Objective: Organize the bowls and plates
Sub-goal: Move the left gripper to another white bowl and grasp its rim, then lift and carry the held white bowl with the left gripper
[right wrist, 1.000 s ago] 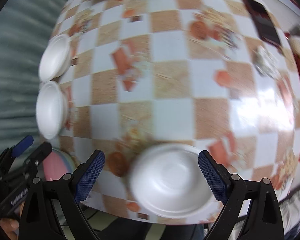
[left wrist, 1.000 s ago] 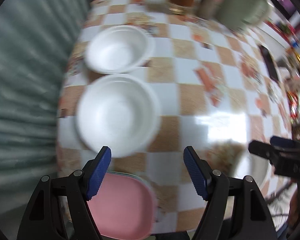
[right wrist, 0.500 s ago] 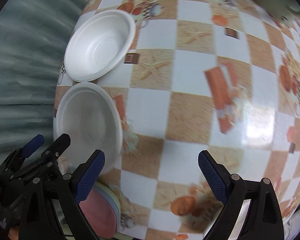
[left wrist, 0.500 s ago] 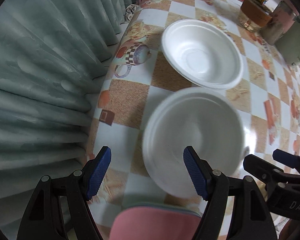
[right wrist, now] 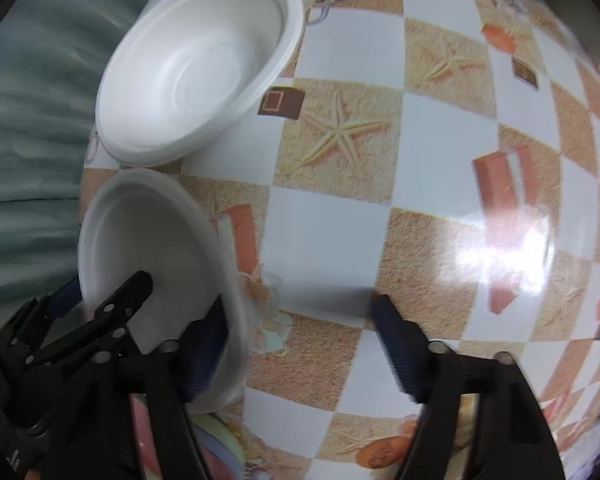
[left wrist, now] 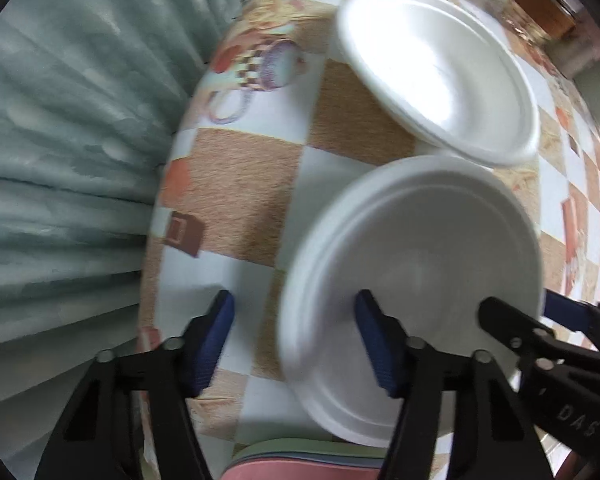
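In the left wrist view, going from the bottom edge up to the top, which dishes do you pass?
Stack of coloured plates, pink on top → nearer white bowl → farther white bowl.

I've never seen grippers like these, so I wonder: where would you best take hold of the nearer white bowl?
By its thin rim. The nearer white bowl sits upright and too wide to span, so a finger goes inside and one outside, coming from above. The left gripper and right gripper straddle opposite sides so, jaws just closing.
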`<state>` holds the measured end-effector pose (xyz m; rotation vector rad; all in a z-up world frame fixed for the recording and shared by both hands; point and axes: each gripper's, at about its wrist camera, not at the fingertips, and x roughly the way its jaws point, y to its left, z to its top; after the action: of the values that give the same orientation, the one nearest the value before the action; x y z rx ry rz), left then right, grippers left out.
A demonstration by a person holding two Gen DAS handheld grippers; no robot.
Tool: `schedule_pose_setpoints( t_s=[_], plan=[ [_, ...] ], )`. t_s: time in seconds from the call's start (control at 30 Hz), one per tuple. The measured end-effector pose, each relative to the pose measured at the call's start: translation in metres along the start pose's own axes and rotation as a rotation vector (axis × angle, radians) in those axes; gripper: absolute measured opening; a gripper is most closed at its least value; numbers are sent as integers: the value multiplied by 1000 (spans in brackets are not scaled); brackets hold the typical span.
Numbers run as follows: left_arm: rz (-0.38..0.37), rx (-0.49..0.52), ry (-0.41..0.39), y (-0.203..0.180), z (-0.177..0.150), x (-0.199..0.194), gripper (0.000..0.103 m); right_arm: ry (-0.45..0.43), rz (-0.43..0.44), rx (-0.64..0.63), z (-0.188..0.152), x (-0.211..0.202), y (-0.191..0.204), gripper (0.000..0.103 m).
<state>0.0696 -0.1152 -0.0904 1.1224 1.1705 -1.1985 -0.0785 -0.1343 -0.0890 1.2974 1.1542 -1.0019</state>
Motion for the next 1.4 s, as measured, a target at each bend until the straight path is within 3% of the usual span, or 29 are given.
schedule_pose_setpoints(
  t_s=[0.03, 0.07, 0.17, 0.2, 0.7, 1.0, 1.13, 1.27, 1.4],
  plan=[
    [-10, 12, -1, -3, 0, -1, 47, 4, 16, -13, 0, 0, 3, 59],
    [-23, 27, -1, -8, 0, -2, 37, 10, 30, -23, -1, 2, 6, 47],
    [-56, 46, 7, -17, -1, -4, 33, 50, 83, -26, -3, 8, 12, 19],
    [-52, 48, 7, -19, -1, -5, 33, 65, 99, -17, -5, 10, 12, 16],
    [-37, 194, 34, -85, -57, -15, 33, 113, 126, 63, -72, 7, -28, 16],
    [-41, 246, -14, -133, -74, -57, 33, 77, 151, 110, -102, -14, -61, 16],
    [-50, 264, -36, -137, -92, -76, 33, 52, 155, 122, -118, -31, -84, 16],
    [-60, 295, -51, -156, -100, -92, 33, 31, 157, 136, -118, -46, -87, 16],
    [-71, 342, -57, -173, -112, -98, 33, 13, 157, 173, -125, -58, -115, 16]
  ],
)
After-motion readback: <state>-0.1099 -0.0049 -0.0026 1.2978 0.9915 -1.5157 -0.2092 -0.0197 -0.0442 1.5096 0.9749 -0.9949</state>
